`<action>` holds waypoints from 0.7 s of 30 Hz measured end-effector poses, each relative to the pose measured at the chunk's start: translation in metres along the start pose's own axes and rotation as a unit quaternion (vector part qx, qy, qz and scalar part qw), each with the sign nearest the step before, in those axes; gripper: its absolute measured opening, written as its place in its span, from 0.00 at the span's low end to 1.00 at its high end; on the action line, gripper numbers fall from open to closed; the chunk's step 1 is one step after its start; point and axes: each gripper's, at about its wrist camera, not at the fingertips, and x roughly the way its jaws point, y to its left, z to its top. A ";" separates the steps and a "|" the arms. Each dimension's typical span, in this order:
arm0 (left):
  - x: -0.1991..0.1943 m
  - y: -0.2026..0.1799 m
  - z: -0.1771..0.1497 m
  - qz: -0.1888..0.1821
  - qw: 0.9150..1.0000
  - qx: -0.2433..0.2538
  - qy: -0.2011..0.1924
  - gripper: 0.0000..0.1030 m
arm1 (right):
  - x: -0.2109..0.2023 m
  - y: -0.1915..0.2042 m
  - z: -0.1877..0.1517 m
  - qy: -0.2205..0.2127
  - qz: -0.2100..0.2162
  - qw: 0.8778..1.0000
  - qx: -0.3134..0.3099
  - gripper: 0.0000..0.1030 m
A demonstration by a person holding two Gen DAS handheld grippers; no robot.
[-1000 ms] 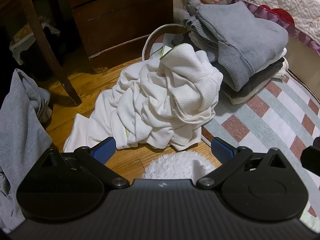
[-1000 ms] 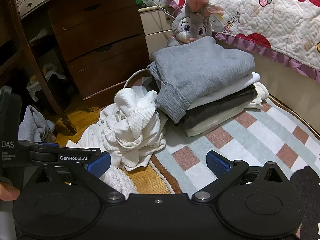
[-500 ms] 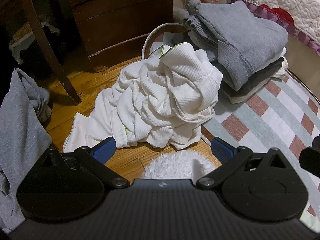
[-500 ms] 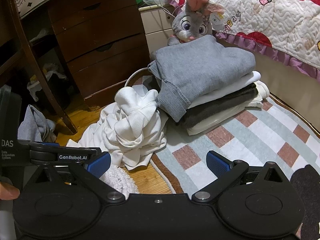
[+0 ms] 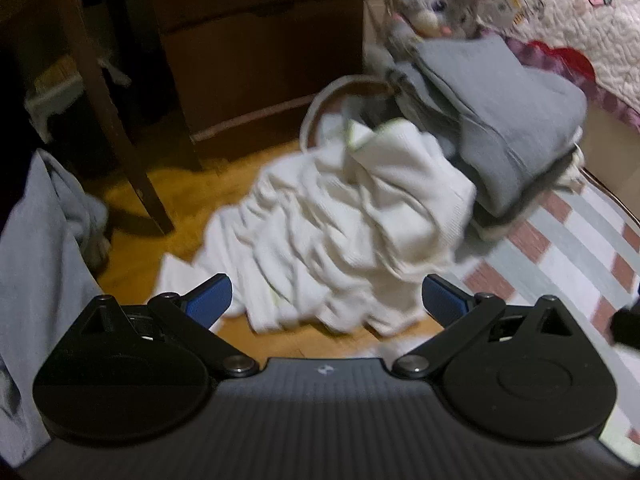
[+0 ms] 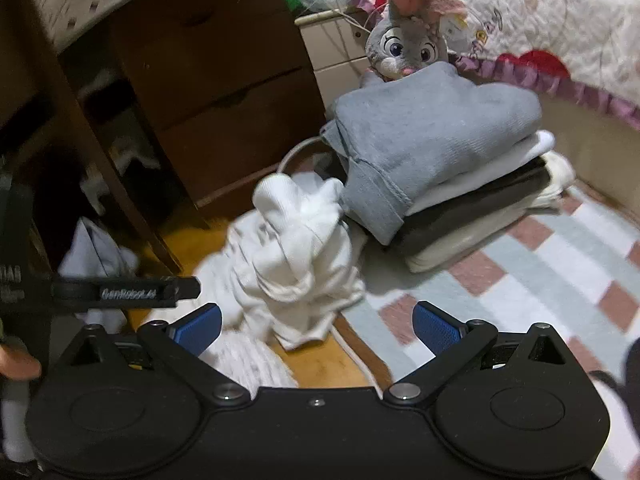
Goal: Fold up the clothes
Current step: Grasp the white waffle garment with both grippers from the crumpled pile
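Left wrist view: left gripper [image 5: 327, 295], jaws spread and empty, faces a crumpled white waffle-knit garment [image 5: 340, 232] heaped unfolded on the wooden floor [image 5: 132, 256].

Right wrist view: right gripper [image 6: 317, 326], jaws likewise apart; beside that heap, a neat stack of folded grey and white clothes [image 6: 452, 176] sits finished on the striped rug [image 6: 540, 280].

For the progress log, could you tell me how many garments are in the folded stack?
4 visible: a grey sweater on top, a white layer under it, a dark grey one next, a cream one at the bottom. Thinner items may be hidden.
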 end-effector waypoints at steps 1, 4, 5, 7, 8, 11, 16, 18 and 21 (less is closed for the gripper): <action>0.003 0.007 0.001 0.005 1.000 -0.002 -0.009 1.00 | 0.005 -0.004 0.003 0.001 0.011 1.000 0.014 1.00; 0.016 0.029 0.007 0.013 0.999 -0.025 -0.019 1.00 | 0.036 -0.013 0.021 0.039 0.052 0.997 0.042 1.00; 0.021 0.037 0.009 0.010 0.999 -0.037 -0.022 1.00 | 0.046 -0.016 0.028 0.051 0.065 0.995 0.052 1.00; 0.030 0.052 0.012 -0.005 0.998 -0.062 -0.026 0.97 | 0.066 -0.022 0.040 0.076 0.092 0.990 0.070 1.00; 0.037 0.059 0.013 -0.014 0.997 -0.075 -0.023 0.96 | 0.078 -0.021 0.044 0.084 0.092 0.990 0.073 1.00; 0.064 0.075 0.014 -0.040 0.993 -0.111 0.018 0.78 | 0.110 -0.020 0.055 0.101 0.094 0.987 0.080 1.00; 0.112 0.079 0.015 -0.067 0.983 -0.143 0.095 0.68 | 0.151 -0.021 0.051 0.094 0.104 0.985 0.100 1.00; 0.128 0.077 0.021 -0.072 0.979 -0.155 0.109 0.68 | 0.170 -0.023 0.047 0.102 0.096 0.984 0.107 1.00; 0.149 0.071 0.035 -0.061 0.981 -0.152 0.100 0.72 | 0.193 -0.032 0.043 0.109 0.089 0.980 0.140 1.00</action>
